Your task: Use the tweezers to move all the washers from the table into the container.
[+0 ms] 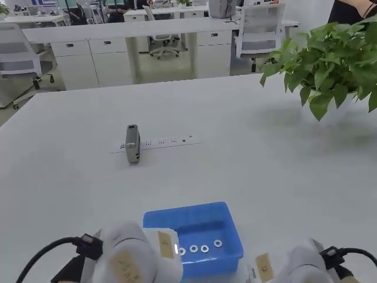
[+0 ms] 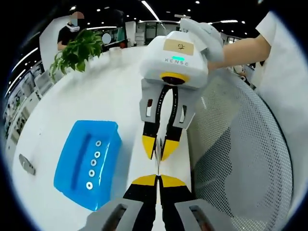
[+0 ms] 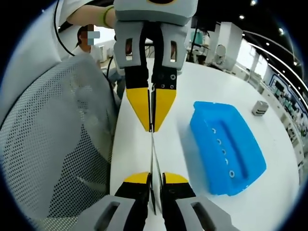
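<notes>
A blue container [image 1: 203, 219] sits at the table's near edge with several washers [image 1: 200, 248] in a row inside; it also appears in the left gripper view [image 2: 77, 168] and the right gripper view [image 3: 240, 149]. The two grippers face each other tip to tip beside the container, over the table edge. Thin metal tweezers [image 3: 153, 154] run between them, visible as a sliver [image 2: 158, 164]. My left gripper [image 2: 158, 179] is shut on one end and my right gripper [image 3: 154, 178] is shut on the other. In each view the opposite gripper comes from above: the right gripper [image 2: 159, 144], the left gripper [image 3: 153, 122].
A white power strip [image 1: 171, 141] with a grey adapter [image 1: 133, 143] lies mid-table. A potted plant [image 1: 330, 59] stands at the far right. A mesh chair [image 2: 240, 159] is behind the grippers, by the person. Desks and chairs line the back.
</notes>
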A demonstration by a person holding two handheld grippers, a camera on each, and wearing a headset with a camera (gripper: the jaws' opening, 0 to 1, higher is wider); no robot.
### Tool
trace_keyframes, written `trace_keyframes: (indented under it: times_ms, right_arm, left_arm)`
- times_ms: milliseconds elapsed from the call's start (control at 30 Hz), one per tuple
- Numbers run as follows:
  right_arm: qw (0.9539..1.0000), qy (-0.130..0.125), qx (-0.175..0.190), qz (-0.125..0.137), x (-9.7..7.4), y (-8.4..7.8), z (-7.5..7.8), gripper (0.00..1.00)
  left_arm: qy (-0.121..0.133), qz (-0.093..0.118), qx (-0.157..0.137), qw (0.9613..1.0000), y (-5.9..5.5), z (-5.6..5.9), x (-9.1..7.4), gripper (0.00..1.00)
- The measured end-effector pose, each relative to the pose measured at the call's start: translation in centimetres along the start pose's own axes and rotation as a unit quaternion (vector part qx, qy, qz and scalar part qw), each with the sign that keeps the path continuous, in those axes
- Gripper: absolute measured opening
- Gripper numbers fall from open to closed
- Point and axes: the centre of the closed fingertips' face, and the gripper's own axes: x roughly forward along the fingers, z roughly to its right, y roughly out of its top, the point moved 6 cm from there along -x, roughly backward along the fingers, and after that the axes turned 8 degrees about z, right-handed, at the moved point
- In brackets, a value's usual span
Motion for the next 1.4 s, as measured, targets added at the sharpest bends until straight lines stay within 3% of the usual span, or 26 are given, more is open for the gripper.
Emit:
trace_keyframes:
  times_ms: [133,267,400,533,633,733,900,1000,1267,1400]
  right_arm:
    - [1.0,-0.001,0.005,0.0,0.3,-0.1,-0.1,0.06]
    - [1.0,-0.002,0.006,-0.003,0.7,-0.2,-0.2,0.07]
    - [1.0,-0.003,0.007,0.007,0.6,-0.2,-0.4,0.14]
    - [0.998,-0.039,0.036,0.033,-1.4,-0.2,0.0,0.19]
    - [0.9923,-0.074,0.073,0.068,-3.3,-0.1,0.0,0.22]
    - [0.9796,-0.11,0.124,0.114,-5.4,-0.1,-0.3,0.24]
    - [0.9615,-0.17,0.159,0.147,-8.6,-0.4,-1.0,0.26]
    - [0.954,-0.194,0.171,0.152,-10.3,-0.7,-1.4,0.27]
    - [0.9435,-0.24,0.171,0.15,-14.0,-1.1,-2.2,0.34]
    - [0.9338,-0.265,0.185,0.155,-15.3,-1.4,-2.2,0.39]
  left_arm:
    - [-0.004,-0.007,-0.013,0.9999,-0.6,-0.1,0.2,0.0]
    - [-0.007,-0.029,-0.013,0.9995,-1.4,-0.1,0.7,0.0]
    - [-0.009,-0.048,-0.011,0.9987,-2.1,-0.1,1.2,0.0]
    - [-0.009,-0.076,-0.007,0.997,-2.8,-0.2,1.5,0.0]
    - [-0.01,-0.09,-0.011,0.9958,-3.1,-0.3,1.8,0.0]
    - [-0.011,-0.107,-0.01,0.9942,-3.4,-0.4,2.1,0.0]
    - [-0.011,-0.142,0.004,0.9897,-4.0,-0.3,2.5,0.0]
    - [-0.013,-0.154,0.005,0.988,-4.3,-0.1,2.7,0.0]
    - [-0.008,-0.159,0.004,0.9873,-4.1,-0.1,2.6,0.0]
    - [0.002,-0.157,-0.007,0.9875,-4.1,0.0,2.5,0.0]
